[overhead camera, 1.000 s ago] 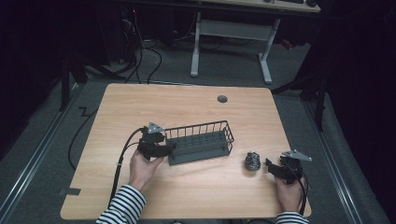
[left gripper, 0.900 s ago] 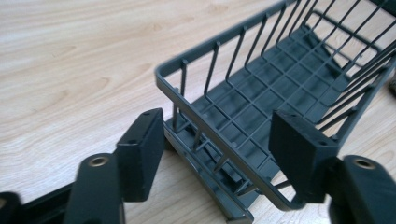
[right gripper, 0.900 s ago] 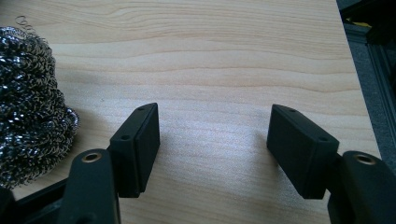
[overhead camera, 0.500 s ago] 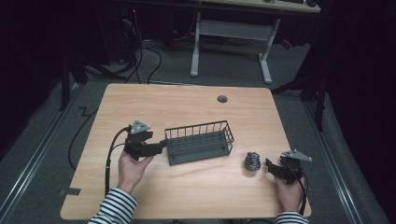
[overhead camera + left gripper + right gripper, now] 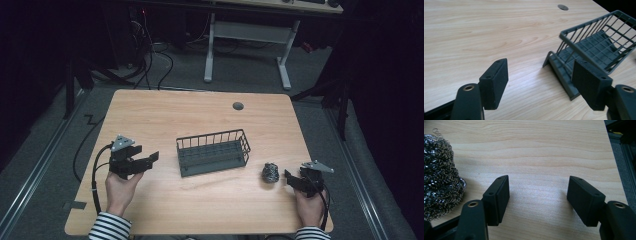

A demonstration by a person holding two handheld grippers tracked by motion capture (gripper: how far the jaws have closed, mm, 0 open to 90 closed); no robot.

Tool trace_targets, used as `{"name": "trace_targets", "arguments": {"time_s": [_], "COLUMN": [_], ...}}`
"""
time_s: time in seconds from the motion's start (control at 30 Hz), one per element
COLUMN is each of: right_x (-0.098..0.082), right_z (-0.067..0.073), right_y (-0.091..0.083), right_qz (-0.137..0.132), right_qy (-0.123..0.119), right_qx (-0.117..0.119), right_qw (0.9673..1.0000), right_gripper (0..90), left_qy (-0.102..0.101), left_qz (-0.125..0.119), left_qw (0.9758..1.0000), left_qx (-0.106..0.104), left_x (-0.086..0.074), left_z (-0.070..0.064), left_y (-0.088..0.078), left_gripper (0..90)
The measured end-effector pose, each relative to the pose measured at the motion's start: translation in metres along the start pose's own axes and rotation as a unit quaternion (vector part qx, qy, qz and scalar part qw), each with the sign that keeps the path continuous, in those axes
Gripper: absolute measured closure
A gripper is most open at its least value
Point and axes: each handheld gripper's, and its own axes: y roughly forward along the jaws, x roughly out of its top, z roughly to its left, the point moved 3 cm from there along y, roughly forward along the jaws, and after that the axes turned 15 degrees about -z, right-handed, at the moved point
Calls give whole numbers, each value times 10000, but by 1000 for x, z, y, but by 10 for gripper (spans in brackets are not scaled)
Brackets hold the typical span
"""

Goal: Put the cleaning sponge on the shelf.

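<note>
- Where the table's near edge lies, the right gripper [image 5: 291, 178] rests with jaws spread wide and empty; the steel scourer [image 5: 270, 172] sits just beside them.
- Left gripper [image 5: 150, 159], jaws likewise wide and empty, stands apart from the wire basket [image 5: 214, 150].
- Judged step: centre the right jaws around the scourer before closing.

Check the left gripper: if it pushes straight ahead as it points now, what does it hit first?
Most likely the wire basket. The left gripper is open and points at the basket's near end, with bare table between them. In the left gripper view the basket sits toward the right jaw, so that side would probably touch first.
</note>
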Motion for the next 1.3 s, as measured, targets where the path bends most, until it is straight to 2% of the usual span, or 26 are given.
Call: {"name": "trace_targets", "arguments": {"time_s": [0.1, 0.2, 0.5, 0.57, 0.73, 0.77, 0.8, 0.93, 1.0, 1.07, 1.13, 1.2, 1.3], "right_x": [0, 0, 0, 0, 0, 0, 0, 0, 0, 0, 0, 0, 0], "right_z": [0, 0, 0, 0, 0, 0, 0, 0, 0, 0, 0, 0, 0], "right_y": [0, 0, 0, 0, 0, 0, 0, 0, 0, 0, 0, 0, 0], "right_qz": [-1, -1, -1, 1, -12, -17, 3, -1, 3, 3, 2, 4, 4], "right_qy": [1, 0, 1, 12, -5, -11, 13, 2, 13, 14, 15, 17, 16], "right_qx": [-2, -2, -3, -4, 4, 5, -5, -2, -7, -7, -7, -5, -5], "right_qw": [10000, 10000, 10000, 10000, 10000, 10000, 10000, 10000, 10000, 10000, 10000, 10000, 10000], "right_gripper": [347, 347, 347, 347, 347, 347, 347, 348, 348, 348, 347, 347, 347], "left_qy": [-97, -107, -220, -253, -221, -215, -259, -417, -255, -208, -170, -33, 25], "left_qz": [-19, -11, 114, 198, 294, 249, 171, 197, 261, 325, 365, 441, 455], "left_qw": [9999, 9998, 9991, 9986, 9977, 9976, 9972, 9961, 9952, 9944, 9941, 9932, 9928], "left_qx": [88, 141, 343, 423, 573, 615, 686, 748, 906, 982, 1009, 1075, 1110], "left_x": [-5, -9, -33, -43, -54, -57, -61, -68, -74, -78, -79, -81, -82], "left_z": [7, 10, 25, 30, 36, 38, 43, 50, 53, 55, 55, 57, 59], "left_y": [-5, -7, -14, -14, -17, -19, -20, -19, -17, -15, -15, -12, -10], "left_gripper": [296, 293, 281, 280, 275, 275, 278, 275, 277, 277, 277, 274, 273]}}
